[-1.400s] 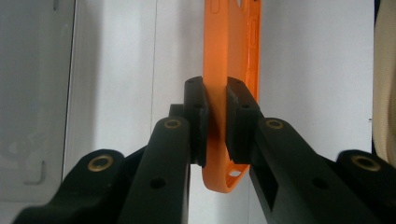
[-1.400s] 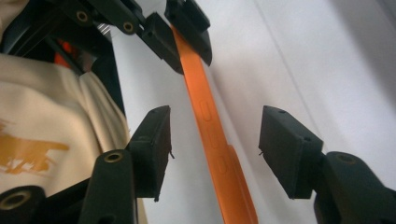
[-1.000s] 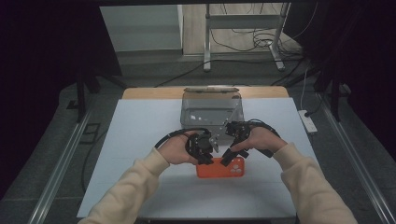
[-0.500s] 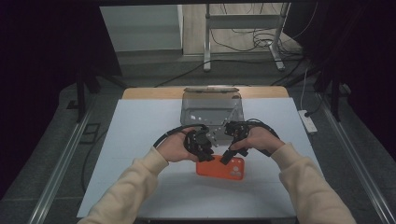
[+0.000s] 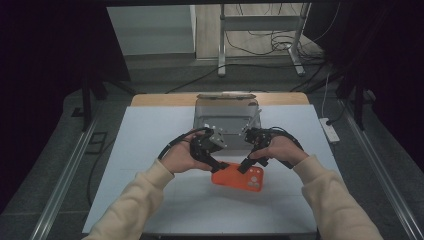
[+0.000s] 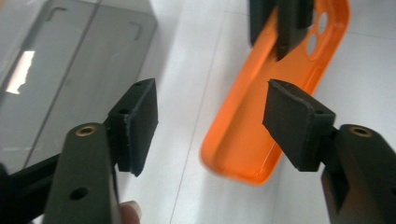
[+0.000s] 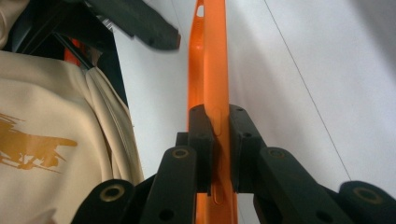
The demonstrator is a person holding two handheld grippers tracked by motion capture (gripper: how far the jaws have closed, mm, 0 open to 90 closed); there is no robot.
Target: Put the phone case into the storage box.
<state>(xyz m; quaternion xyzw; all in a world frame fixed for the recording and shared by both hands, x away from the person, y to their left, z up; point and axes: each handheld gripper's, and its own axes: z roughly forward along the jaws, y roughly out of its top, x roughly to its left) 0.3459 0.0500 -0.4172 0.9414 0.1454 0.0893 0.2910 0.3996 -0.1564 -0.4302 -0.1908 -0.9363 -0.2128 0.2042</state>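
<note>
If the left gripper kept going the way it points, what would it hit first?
Probably the orange case: the left gripper, its jaws just opened, points at its near end, with white table behind; depth is unclear.

White table point(image 5: 150, 200) — grey tray point(image 5: 222, 117) lying at its far side.

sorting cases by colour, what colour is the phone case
Orange, the phone case shows best in the left gripper view.

Left gripper point(image 5: 216, 162) jaws just opening, apparently free; right gripper point(image 5: 246, 167) clamped.
</note>
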